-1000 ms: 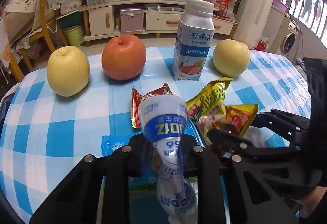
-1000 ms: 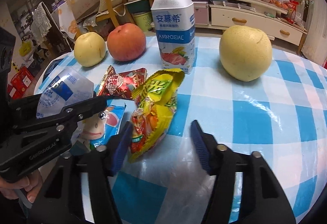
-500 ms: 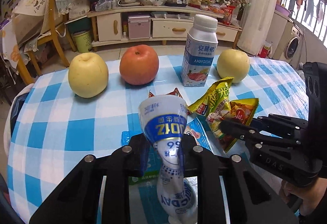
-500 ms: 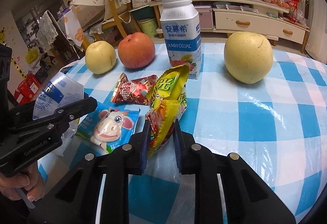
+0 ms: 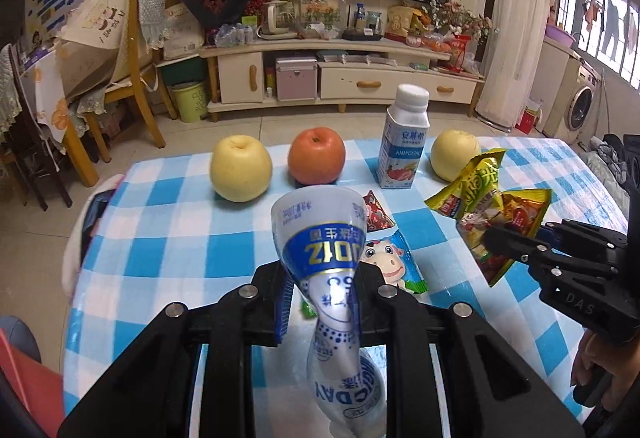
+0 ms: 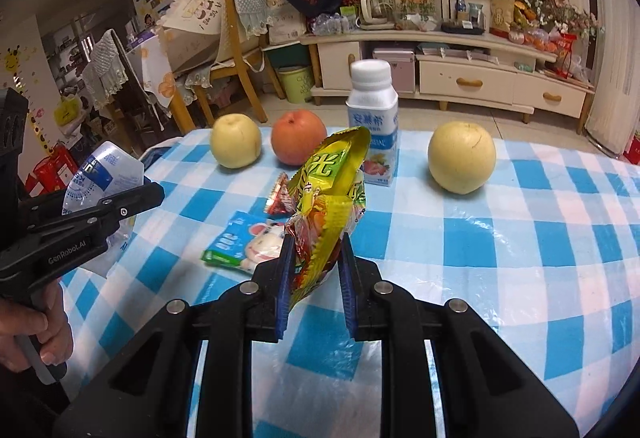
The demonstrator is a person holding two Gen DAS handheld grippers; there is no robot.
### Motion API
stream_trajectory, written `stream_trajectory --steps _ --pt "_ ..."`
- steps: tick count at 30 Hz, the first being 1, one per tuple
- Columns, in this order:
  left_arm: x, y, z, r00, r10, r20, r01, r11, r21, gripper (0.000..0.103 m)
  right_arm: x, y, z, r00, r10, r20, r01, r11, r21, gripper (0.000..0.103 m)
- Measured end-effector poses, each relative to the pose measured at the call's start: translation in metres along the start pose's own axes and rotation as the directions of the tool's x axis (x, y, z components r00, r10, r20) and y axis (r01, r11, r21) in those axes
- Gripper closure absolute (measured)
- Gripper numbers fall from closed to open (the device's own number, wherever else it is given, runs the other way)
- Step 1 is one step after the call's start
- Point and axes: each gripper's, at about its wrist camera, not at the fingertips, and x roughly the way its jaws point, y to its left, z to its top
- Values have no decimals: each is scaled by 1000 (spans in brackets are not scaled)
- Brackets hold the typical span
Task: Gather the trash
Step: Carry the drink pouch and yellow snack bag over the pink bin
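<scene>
Both tongs loaded, mid-carry above the tabletop. Left tongs (image 5: 320,302) clamped tight on a crumpled white-and-blue plastic pouch (image 5: 320,238), pinched at its waist, lower centre of the left view; top flares above the pads, tail hangs below. Right tongs (image 6: 314,270) closed on the lower end of a yellow snack wrapper (image 6: 332,194), centre of the right view; wrapper stands up tilted, clear of the cloth. Also visible at right edge of the left view, wrapper (image 5: 486,206) dangling from the tongs.

For doing the step well, by judgement: keep both grips squeezed, no regripping in the air; pouch is slick and only held at the narrow neck, so avoid swinging. Wrapper held by a thin edge, likely to slip if jerked. Keep the two loads apart so nothing snags. Lift clear over the fruit and bottle when moving off. No bin confirmed for the drop; a green bucket (image 5: 190,100) sits on the floor, upper left of the left view, possibly the target, cannot tell.

Left on the tabletop (image 6: 540,238): red wrapper (image 6: 280,198) and a blue cow-print packet (image 6: 248,242), centre-left of the right view, near each other. Not trash by the look: two yellow apples, one (image 6: 236,140) at left and one (image 6: 462,158) at right, a red apple (image 6: 298,142), an upright capped yogurt bottle (image 6: 374,118).

Surface: blue-white checked cloth under glossy clear film. Room: living room, TV cabinet (image 5: 340,78) upper centre, dark TV, wooden chair at left, washing machine at far right.
</scene>
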Motion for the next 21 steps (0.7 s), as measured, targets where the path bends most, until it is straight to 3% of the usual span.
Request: stream_trajectory --steps 10,21 --pt "-81 52 -19 994 90 59 -87 995 -51 79 -47 85 19 994 90 57 -84 991 -106 80" --pt "-159 143 -48 963 255 89 -239 958 -158 79 -47 206 31 971 239 28 -226 946 -231 80"
